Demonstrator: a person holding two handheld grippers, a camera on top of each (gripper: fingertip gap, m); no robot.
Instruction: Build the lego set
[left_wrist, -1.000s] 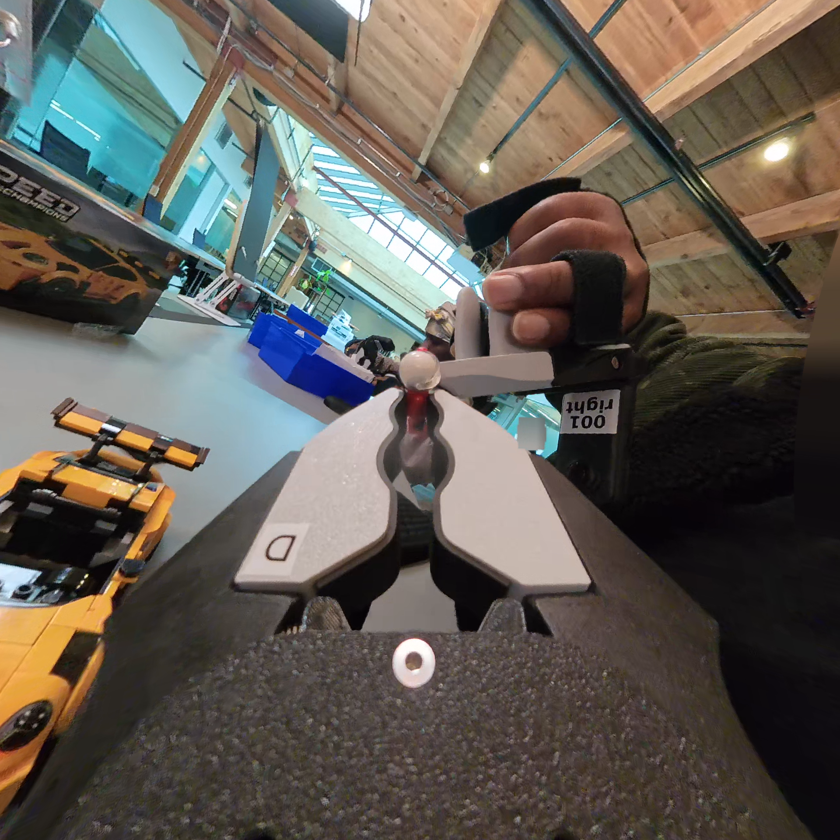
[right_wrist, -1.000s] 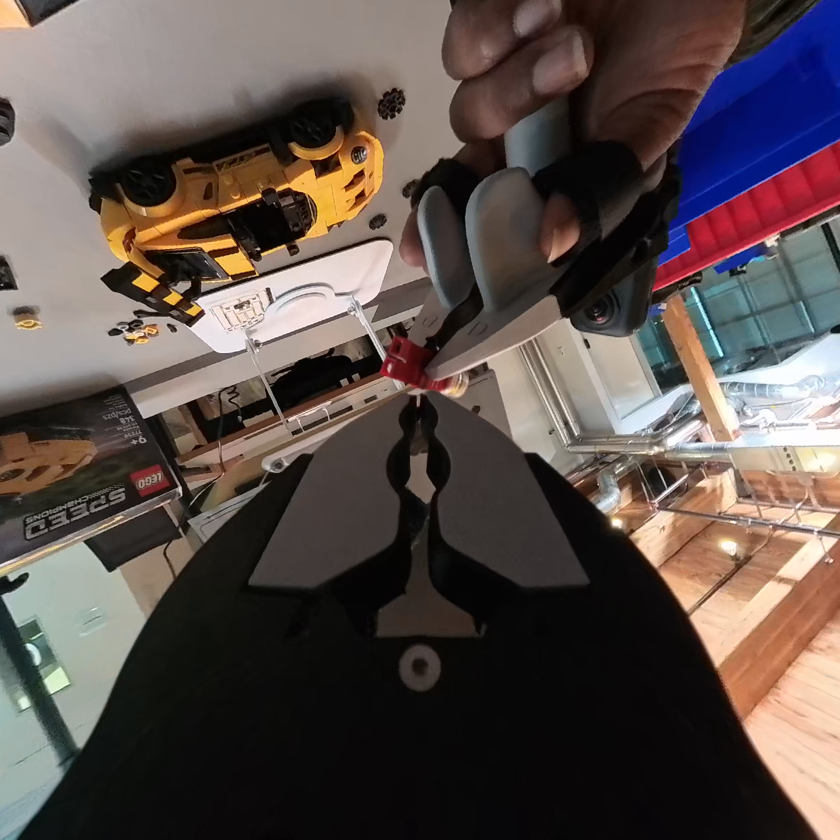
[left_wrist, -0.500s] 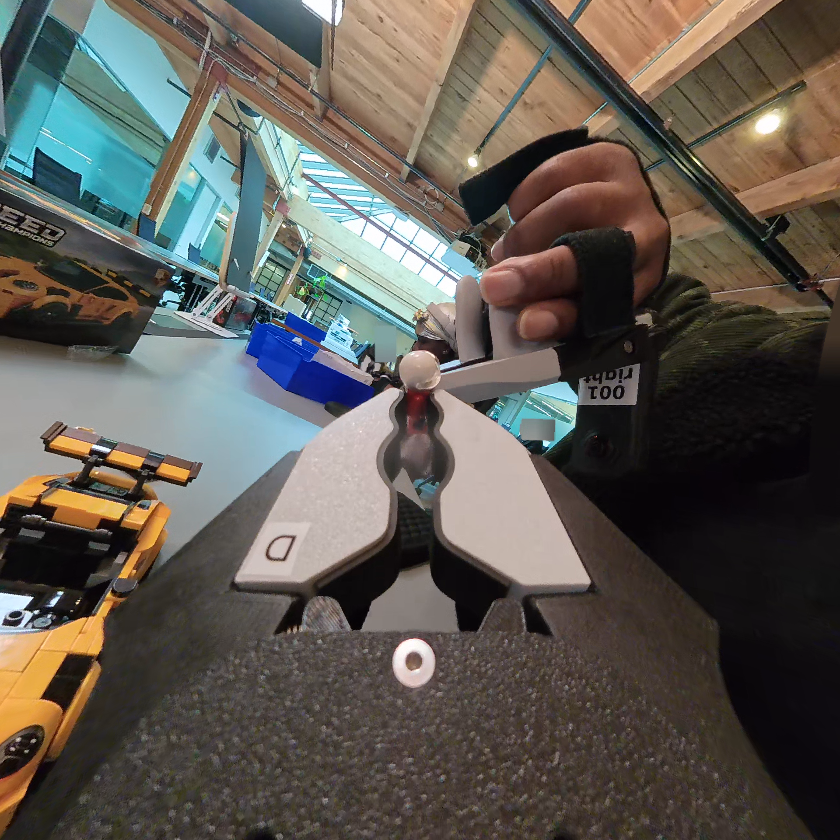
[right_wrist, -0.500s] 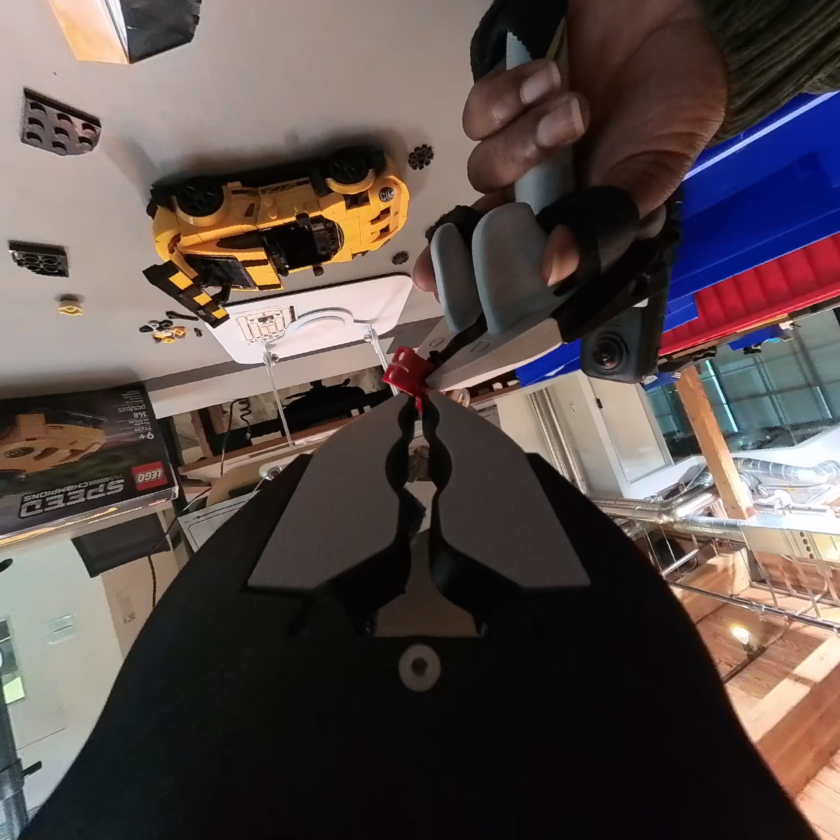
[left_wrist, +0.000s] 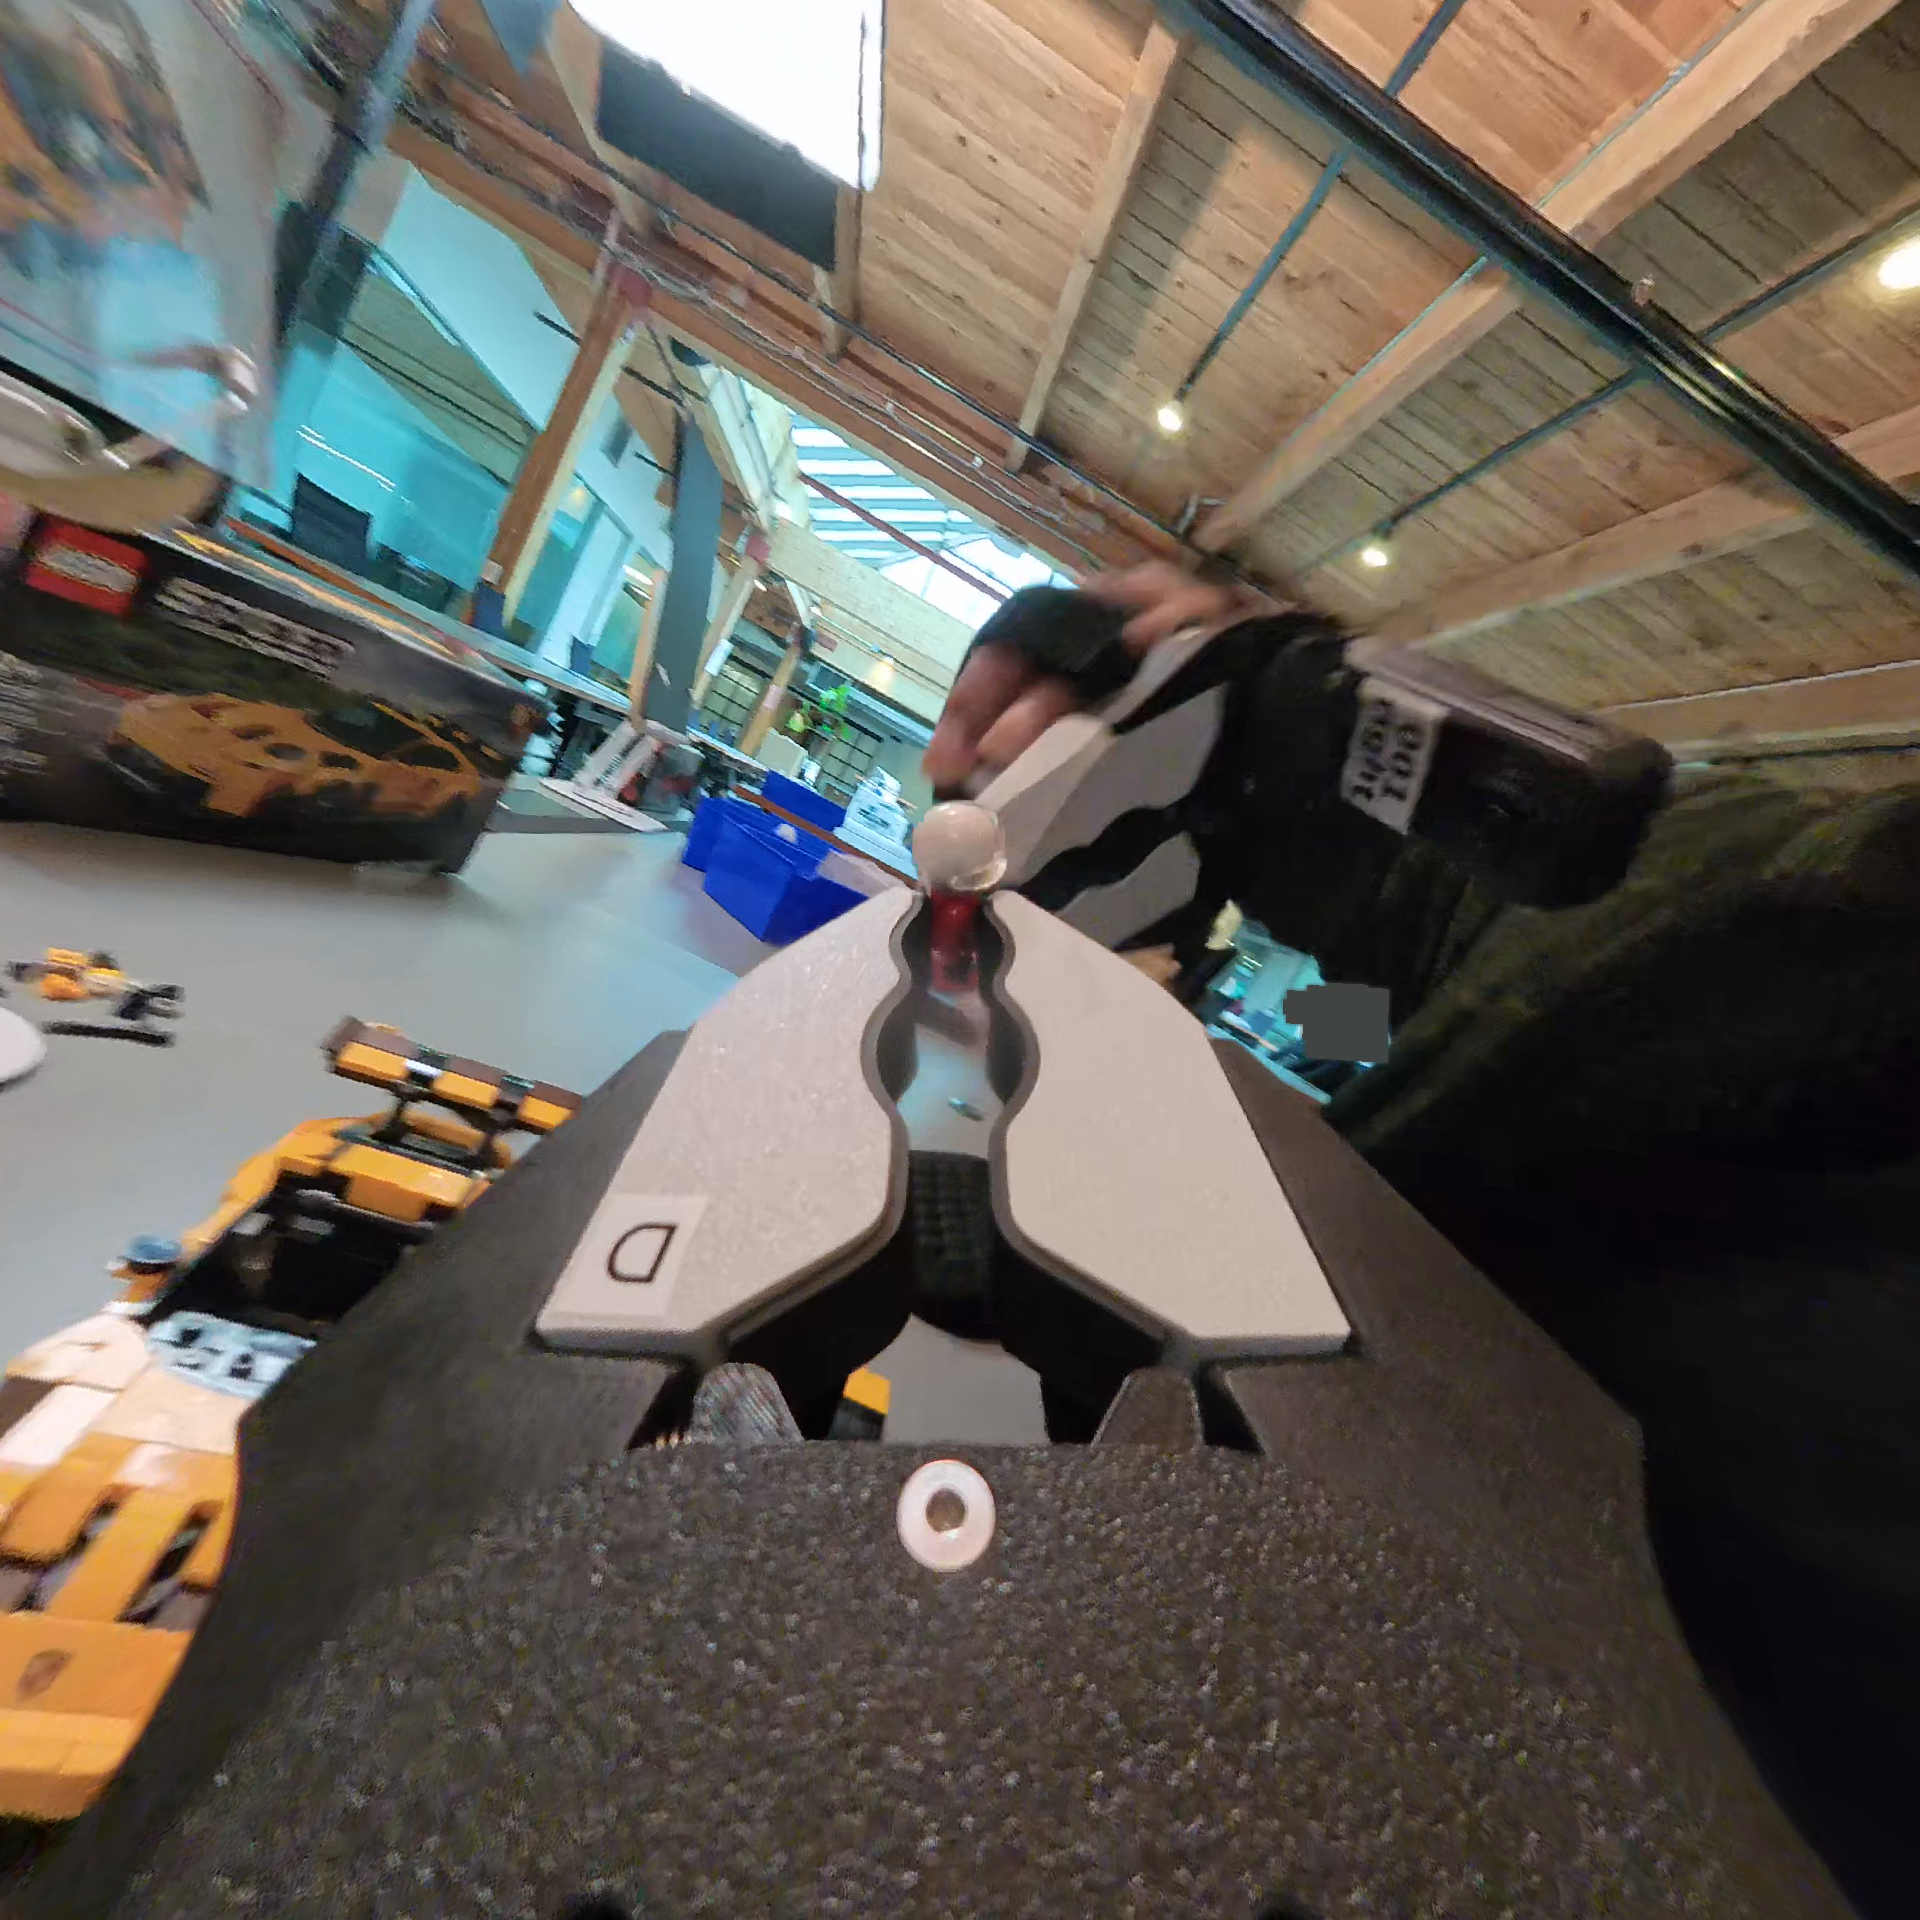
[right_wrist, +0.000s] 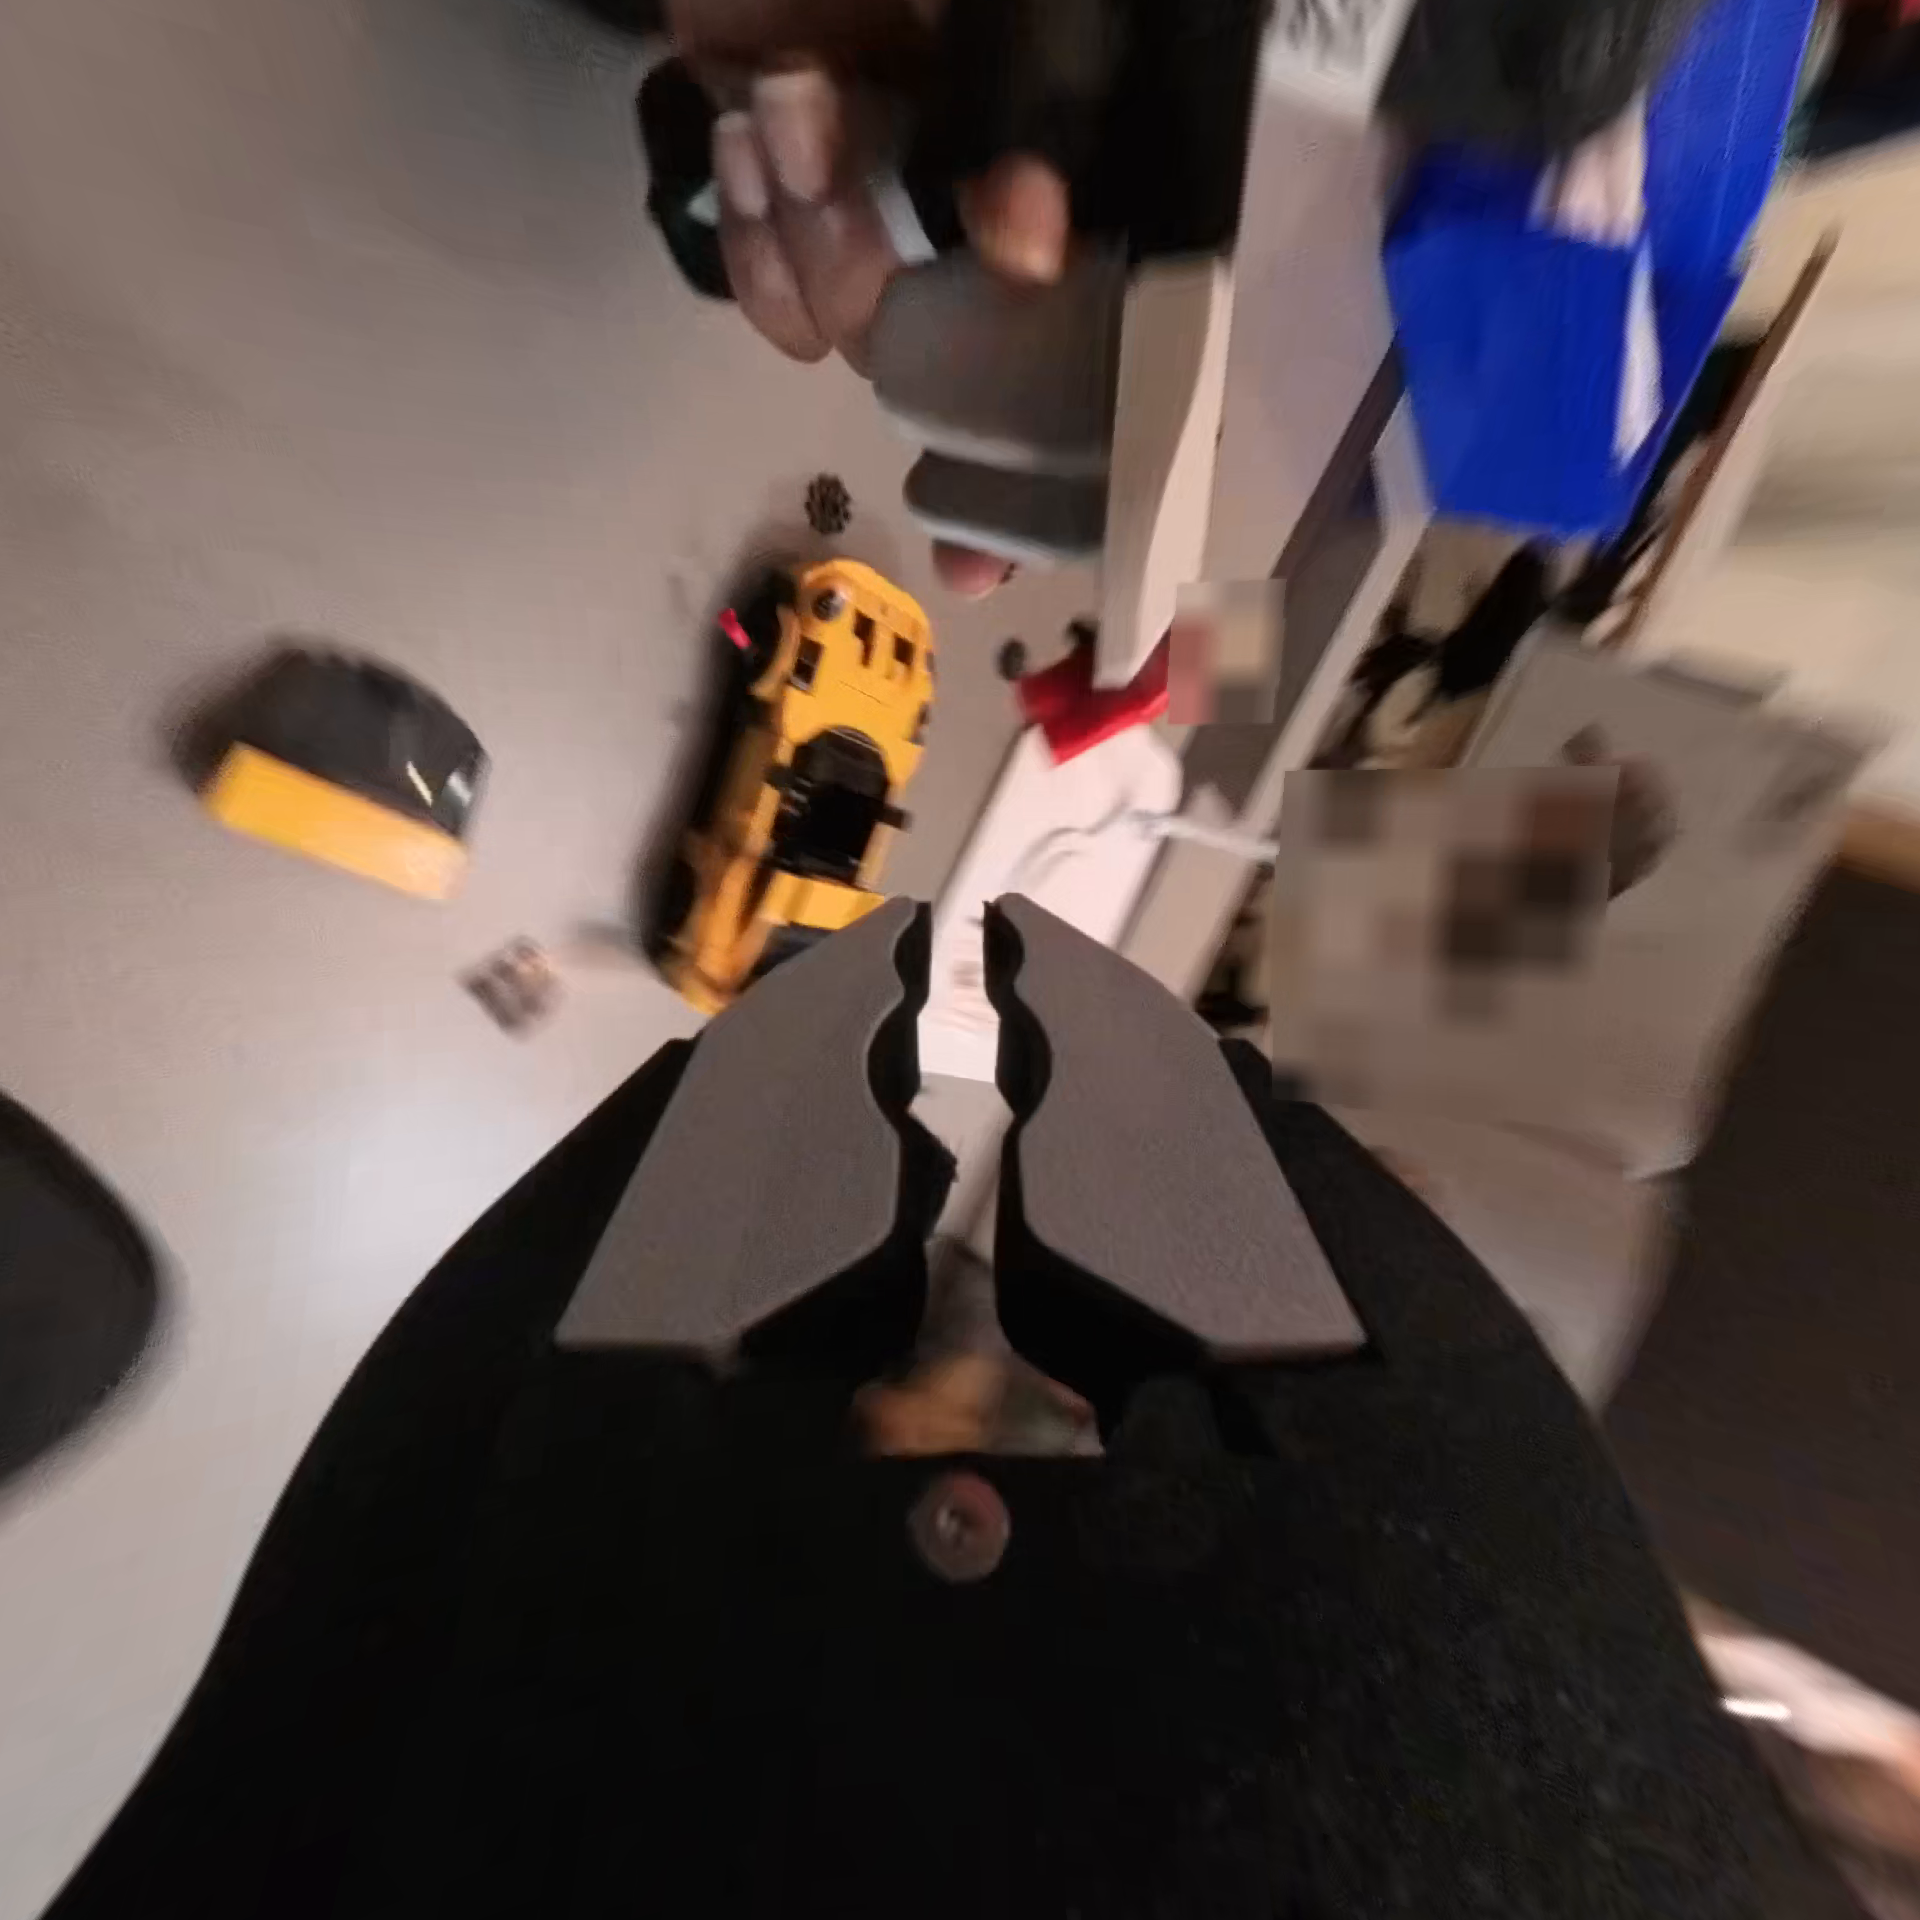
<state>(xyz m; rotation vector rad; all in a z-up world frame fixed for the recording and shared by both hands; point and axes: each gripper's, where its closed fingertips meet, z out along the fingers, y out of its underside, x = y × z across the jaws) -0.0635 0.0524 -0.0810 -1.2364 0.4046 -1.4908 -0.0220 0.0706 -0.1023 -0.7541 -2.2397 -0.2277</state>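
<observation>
One small red piece with a pale round knob, light, rigid, slick; pinched at its red base in the closed left claw, above the worktop. Right claw slightly parted, empty. Yellow car lay below.

Grey table bears yellow lego car, box.

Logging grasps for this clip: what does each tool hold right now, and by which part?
The left tool pinches a small red piece by its red body; its pale round head sticks out past the tips. The right tool is open, holding nothing.
</observation>
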